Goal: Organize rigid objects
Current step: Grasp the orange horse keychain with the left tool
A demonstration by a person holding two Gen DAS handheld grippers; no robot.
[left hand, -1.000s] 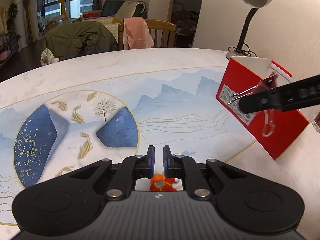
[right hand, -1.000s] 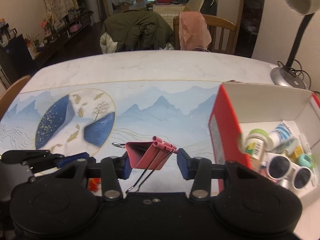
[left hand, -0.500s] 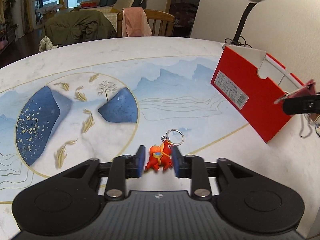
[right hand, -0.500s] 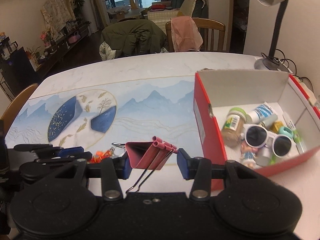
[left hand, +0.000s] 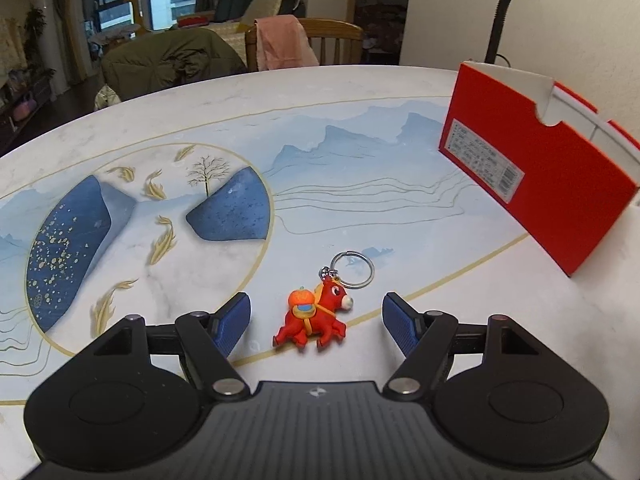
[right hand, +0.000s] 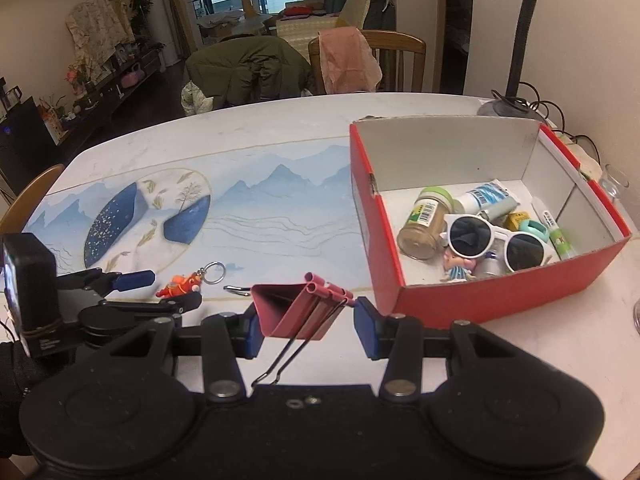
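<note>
Blue pads [left hand: 236, 320]: set wide apart on the left gripper [left hand: 316, 305], nothing is pinched between them.
Left gripper, why: it's lined up so the horse keychain [left hand: 314, 320] sits right in the gap, so a grab looks like it's being set up. Not done yet.
Horse keychain: laid flat on the table [left hand: 360, 100], on its side, ring pointed away from the gripper, neither pad touched.
Right gripper [right hand: 308, 316]: closed on the red binder clips [right hand: 292, 312]. The bunch is carried clear of the table with the wire handles dangling back toward the camera.
Binder clips, why: they're held just short of the box's near wall, so a drop-in is probably planned next.
Red box [right hand: 480, 300]: parked at the table's right side, open top, already loaded with white sunglasses [right hand: 492, 240], a jar [right hand: 424, 228], tubes and small bits.
Watch-out: the near wall has to be cleared by the dangling handles, or a snag can be expected.
Lamp [right hand: 520, 40]: stood behind the box, out of the way.
</note>
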